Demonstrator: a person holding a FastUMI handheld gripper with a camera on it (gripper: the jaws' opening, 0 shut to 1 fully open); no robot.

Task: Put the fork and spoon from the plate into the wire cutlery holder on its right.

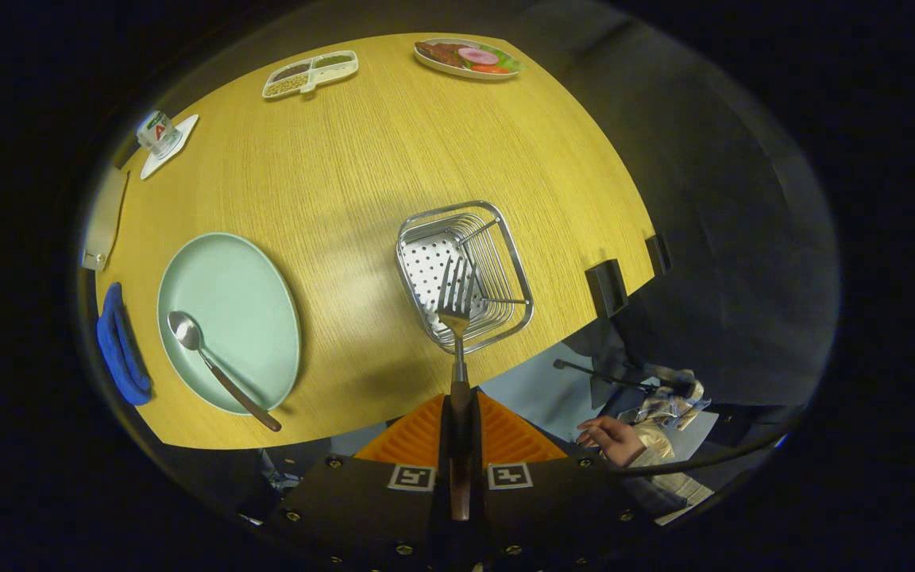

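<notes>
My gripper (459,413) is shut on the fork (455,306) by its brown handle. The fork's metal tines point forward and hang above the wire cutlery holder (505,238), which stands on the wooden table just ahead of the fingers. Left of the holder lies the pale green plate (243,294). The spoon (215,367) rests on the plate's near part, bowl to the left and brown handle reaching over the plate's near rim.
A blue cloth (120,345) lies left of the plate. Far across the table (362,151) are a divided tray (310,73), a plate of food (469,58) and a cup on a coaster (160,135). A person's hand (615,438) shows below the table's near edge.
</notes>
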